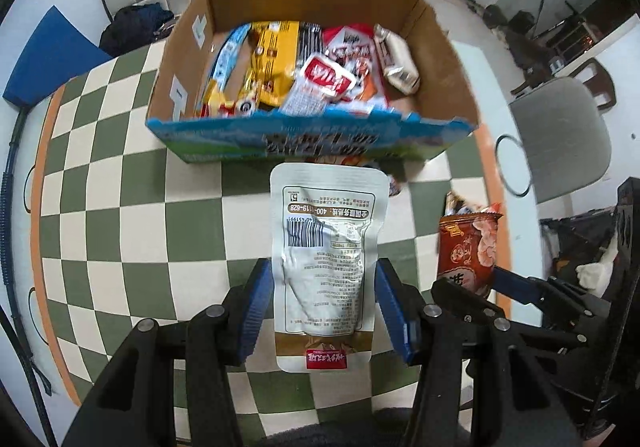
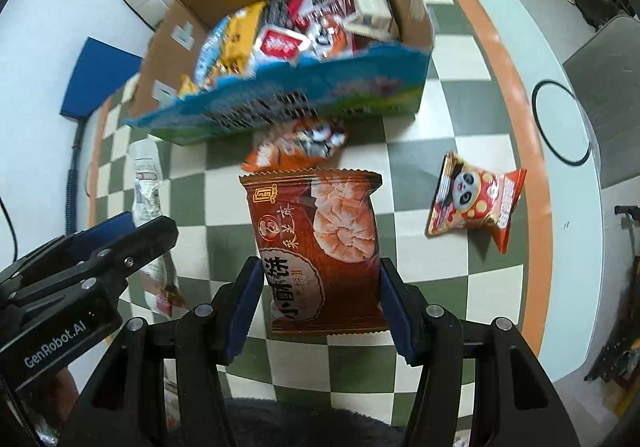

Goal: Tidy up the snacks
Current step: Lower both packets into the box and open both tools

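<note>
My left gripper (image 1: 322, 287) is shut on a white snack pouch (image 1: 324, 243) with a barcode, held above the checkered table. My right gripper (image 2: 318, 287) is shut on a brown pastry packet (image 2: 316, 243), also held off the table. Ahead of both stands an open cardboard box (image 1: 444, 59) (image 2: 280, 103) with a blue printed front, holding several snack packets. In the left wrist view the brown packet (image 1: 468, 247) and right gripper (image 1: 492, 287) show at the right. In the right wrist view the white pouch (image 2: 146, 187) and left gripper (image 2: 132, 235) show at the left.
A red panda snack packet (image 2: 472, 203) lies on the green-and-cream checkered table (image 2: 460, 95) to the right. An orange packet (image 2: 300, 143) lies against the box front. Chairs (image 1: 560, 135) stand around the table's orange rim; a blue pad (image 1: 52, 51) lies at the far left.
</note>
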`<state>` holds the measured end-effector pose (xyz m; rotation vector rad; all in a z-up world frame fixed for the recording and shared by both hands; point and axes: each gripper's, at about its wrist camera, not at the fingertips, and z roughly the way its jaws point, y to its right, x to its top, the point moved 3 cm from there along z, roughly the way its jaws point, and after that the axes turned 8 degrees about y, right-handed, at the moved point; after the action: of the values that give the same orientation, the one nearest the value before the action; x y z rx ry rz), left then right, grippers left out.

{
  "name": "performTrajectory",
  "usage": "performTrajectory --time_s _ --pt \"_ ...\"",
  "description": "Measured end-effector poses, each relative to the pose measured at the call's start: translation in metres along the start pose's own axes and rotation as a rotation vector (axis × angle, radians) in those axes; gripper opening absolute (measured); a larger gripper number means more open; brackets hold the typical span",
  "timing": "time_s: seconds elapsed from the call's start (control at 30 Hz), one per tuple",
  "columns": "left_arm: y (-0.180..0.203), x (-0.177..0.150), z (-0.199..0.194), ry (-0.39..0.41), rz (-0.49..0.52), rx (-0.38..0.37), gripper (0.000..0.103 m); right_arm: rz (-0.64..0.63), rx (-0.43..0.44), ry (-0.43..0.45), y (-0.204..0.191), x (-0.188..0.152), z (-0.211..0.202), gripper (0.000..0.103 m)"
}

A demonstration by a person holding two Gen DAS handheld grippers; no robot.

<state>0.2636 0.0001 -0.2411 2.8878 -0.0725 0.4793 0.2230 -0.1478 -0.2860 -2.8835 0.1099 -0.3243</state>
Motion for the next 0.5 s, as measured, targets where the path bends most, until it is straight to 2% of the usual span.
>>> performTrajectory --time_s 0.17,0.3,0.5 --pt "0.002 0.029 -0.018 0.038 -0.028 -0.049 0.049 0.001 0.037 0.054 -0.006 0.022 -0.025 0.060" --pt "0.000 0.067 -0.026 0.061 -0.051 -0.082 0.049 0.015 0.049 0.107 -0.002 0.057 -0.041 0.060" --pt "0.000 0.134 -0.011 0.044 -0.076 -0.111 0.049 0.033 0.035 0.146 0.006 0.114 -0.042 0.060"
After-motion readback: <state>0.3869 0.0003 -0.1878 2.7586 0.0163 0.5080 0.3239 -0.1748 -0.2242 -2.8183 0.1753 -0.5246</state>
